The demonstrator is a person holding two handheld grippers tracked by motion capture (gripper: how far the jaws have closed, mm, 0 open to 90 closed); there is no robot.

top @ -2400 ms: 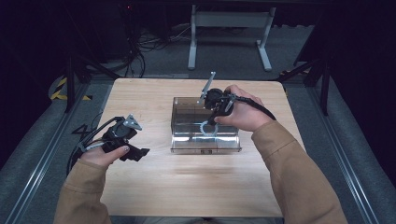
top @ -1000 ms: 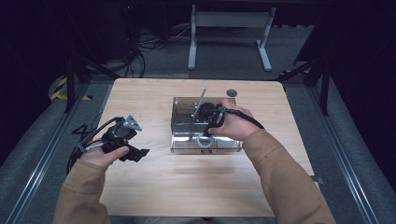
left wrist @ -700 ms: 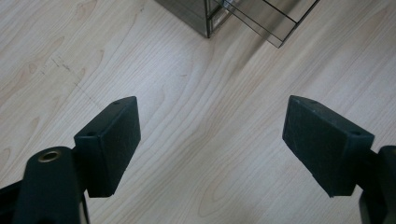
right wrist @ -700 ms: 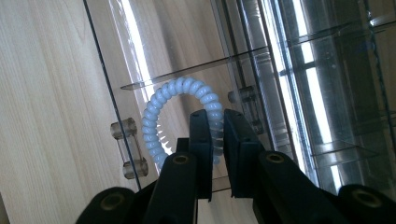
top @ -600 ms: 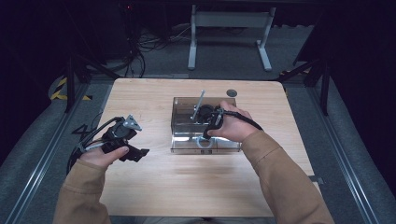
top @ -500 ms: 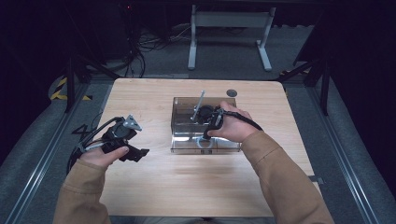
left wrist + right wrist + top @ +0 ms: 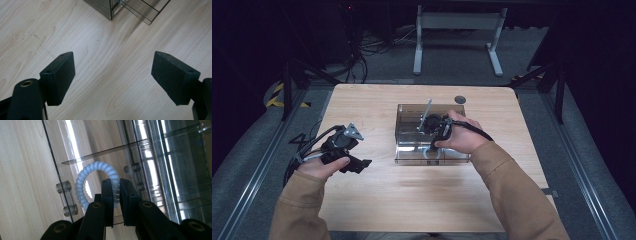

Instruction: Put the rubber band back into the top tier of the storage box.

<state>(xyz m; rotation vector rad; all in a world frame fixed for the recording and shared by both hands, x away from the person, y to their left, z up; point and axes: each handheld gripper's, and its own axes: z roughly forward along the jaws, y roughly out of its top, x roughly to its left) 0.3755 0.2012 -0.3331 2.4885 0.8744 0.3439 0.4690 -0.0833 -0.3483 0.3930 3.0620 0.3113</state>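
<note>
On the wooden table [image 7: 377, 210] stands a clear acrylic box [image 7: 409, 117] with a drawer [image 7: 100, 145] pulled out toward the person. The right gripper [image 7: 115, 187] hangs over that drawer, its jaws pinched on one side of a pale blue spiral hair tie [image 7: 82, 182]. The ring sits just above the drawer floor, so letting go there would likely drop it inside. The left gripper [image 7: 112, 77], jaws wide and holding nothing, hovers over bare wood well left of the box.
</note>
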